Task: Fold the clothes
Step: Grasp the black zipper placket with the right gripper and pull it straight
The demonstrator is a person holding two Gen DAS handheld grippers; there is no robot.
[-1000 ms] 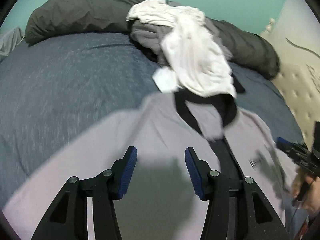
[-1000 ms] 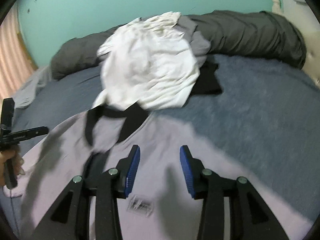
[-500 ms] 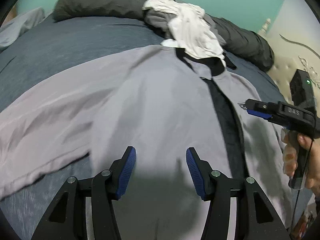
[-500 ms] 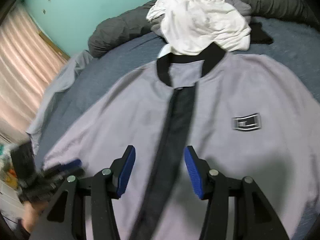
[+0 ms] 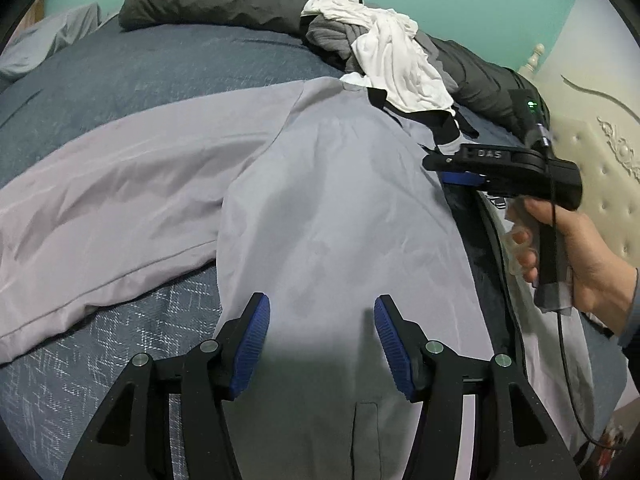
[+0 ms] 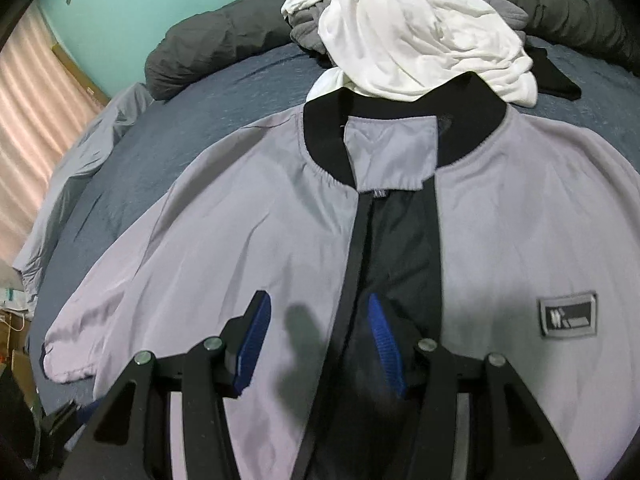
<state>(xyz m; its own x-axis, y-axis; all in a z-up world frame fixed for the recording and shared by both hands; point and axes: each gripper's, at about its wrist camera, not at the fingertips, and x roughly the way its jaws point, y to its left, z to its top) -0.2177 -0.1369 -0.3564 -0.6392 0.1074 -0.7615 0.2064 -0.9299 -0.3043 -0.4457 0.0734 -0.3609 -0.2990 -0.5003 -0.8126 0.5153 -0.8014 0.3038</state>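
Left gripper (image 5: 322, 336): jaws spread, nothing between the pads, hovering over the jacket's front panel.
Right gripper (image 6: 318, 334): jaws spread after just opening, empty, straddling the black zipper strip.
Lilac bomber jacket (image 6: 248, 240): laid flat, face up on the blue bedspread (image 5: 140, 80), collar at 12 o'clock.
White garment (image 6: 412, 28): crumpled at 12 o'clock, overlapping the collar.
Dark duvet (image 5: 208, 0): farthest, along the teal wall.
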